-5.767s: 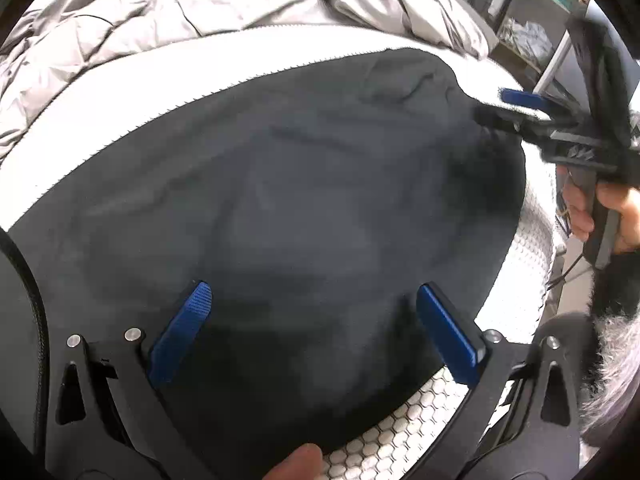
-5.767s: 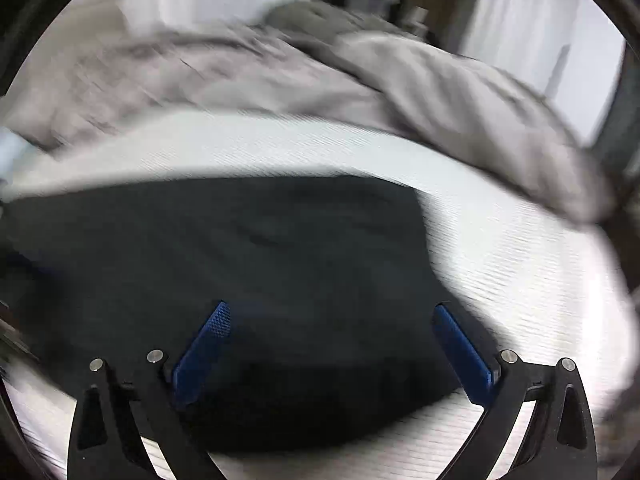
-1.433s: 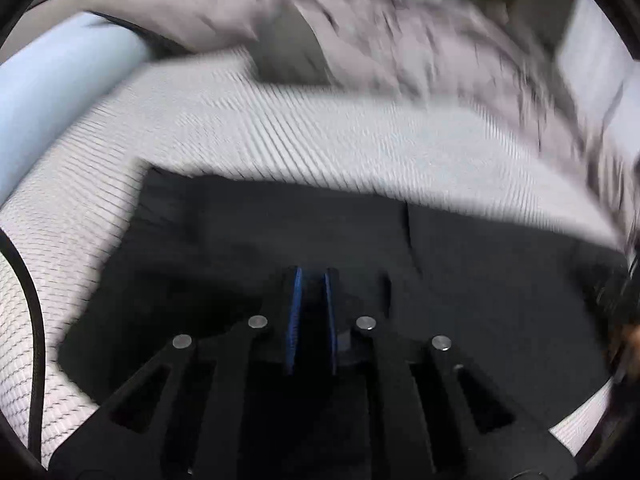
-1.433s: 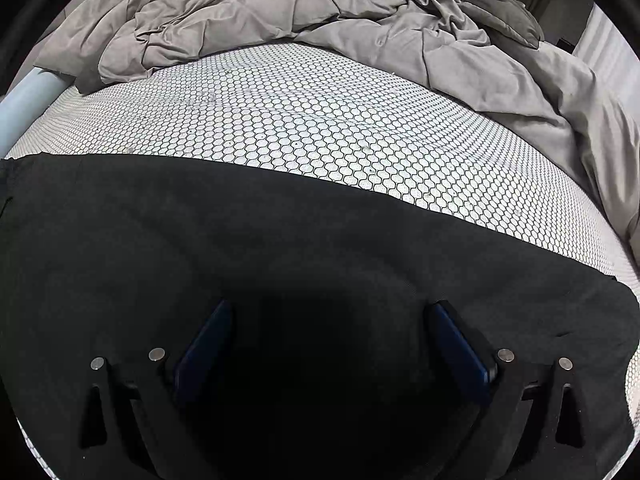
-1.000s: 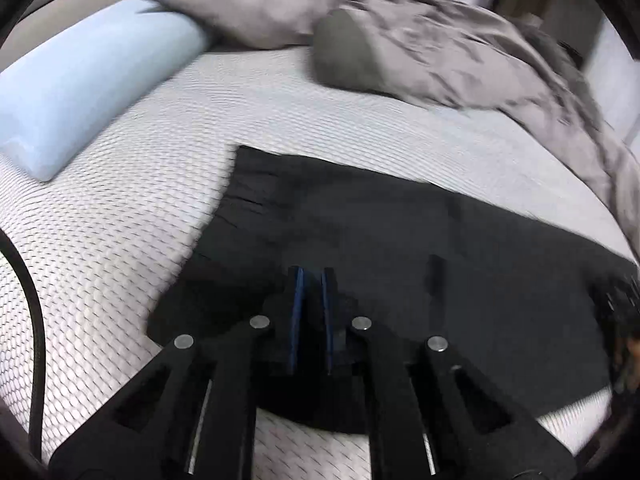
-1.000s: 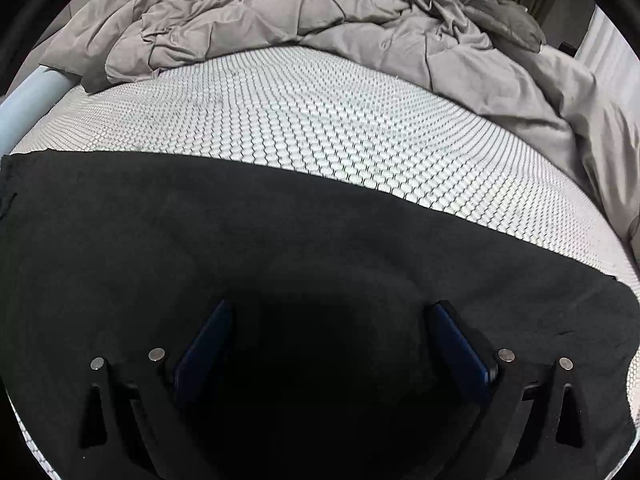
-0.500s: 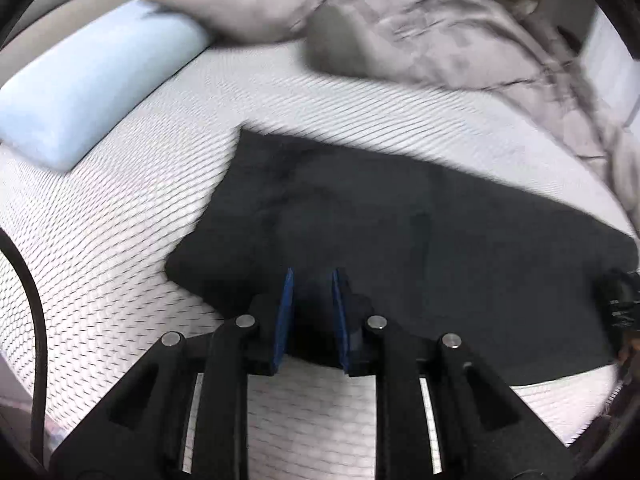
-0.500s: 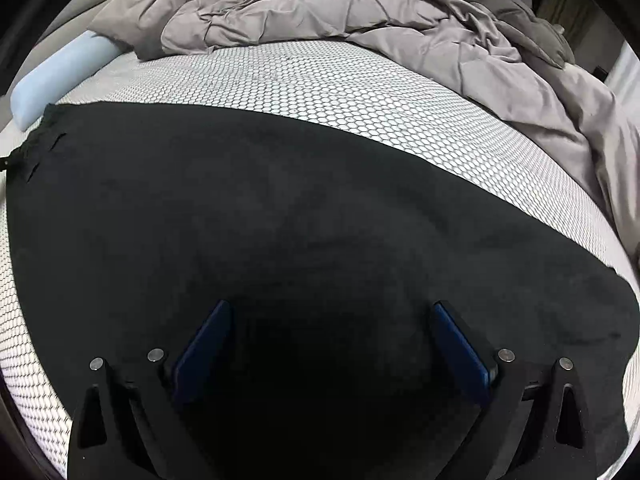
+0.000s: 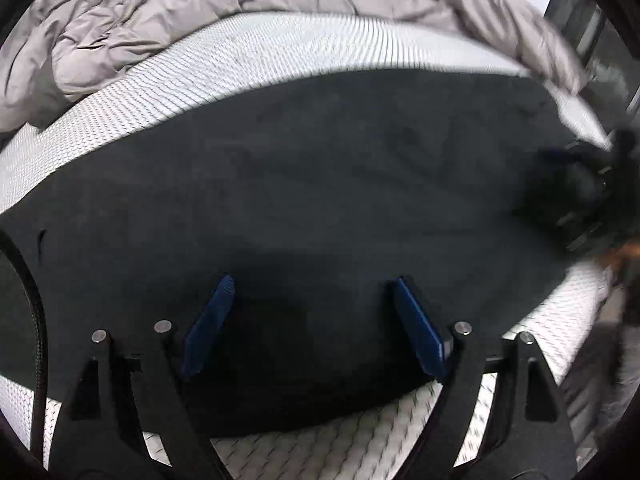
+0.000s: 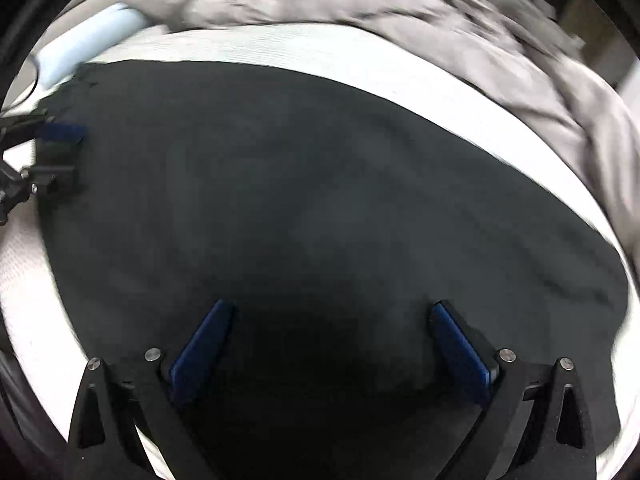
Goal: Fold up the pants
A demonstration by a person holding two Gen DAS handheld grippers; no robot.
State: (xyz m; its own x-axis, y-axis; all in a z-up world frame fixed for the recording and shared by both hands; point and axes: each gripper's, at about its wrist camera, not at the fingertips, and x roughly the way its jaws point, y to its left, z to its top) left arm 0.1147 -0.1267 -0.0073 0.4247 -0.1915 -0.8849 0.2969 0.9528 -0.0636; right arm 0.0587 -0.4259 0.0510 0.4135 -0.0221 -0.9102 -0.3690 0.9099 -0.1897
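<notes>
Left wrist view.
- Left gripper [image 9: 310, 292]: black frame, blue ribbed pads [image 9: 418, 338], silver pivot screws. Jaws spread wide, nothing between them; the tips hang over dark cloth, and contact with it cannot be judged.
- Pants [image 9: 320, 184]: black, matte, soft-looking fabric, laid flat in one broad oblong with a rounded near edge; faint creases toward the right end. They lie on the mattress, across most of the frame.
- Mattress [image 9: 280, 48]: white cover with a fine honeycomb weave, visible as a band beyond the pants and a strip in front of them.
- Comforter [image 9: 120, 20]: grey, puffy, heavily crumpled, bunched along the far side of the mattress.
- Right gripper [image 9: 576, 184]: blurred dark shape at the right end of the pants; opening not readable from here.
- Cable [image 9: 38, 320]: black, curving down the left edge.

Right wrist view.
- Right gripper [image 10: 332, 312]: same black frame and blue pads [image 10: 460, 346]. Jaws spread wide and empty, over the near part of the pants.
- Pants [image 10: 320, 184]: fill the centre, flat, upper edge running diagonally from upper left to right.
- Left gripper [image 10: 56, 148]: at the pants' left end, one blue pad showing, blurred.
- Mattress [image 10: 400, 68]: white band beyond the pants; weave lost to blur.
- Comforter [image 10: 360, 0]: grey folds across the top and right.
- Pillow [image 10: 88, 36]: pale blue, rounded, upper left.
</notes>
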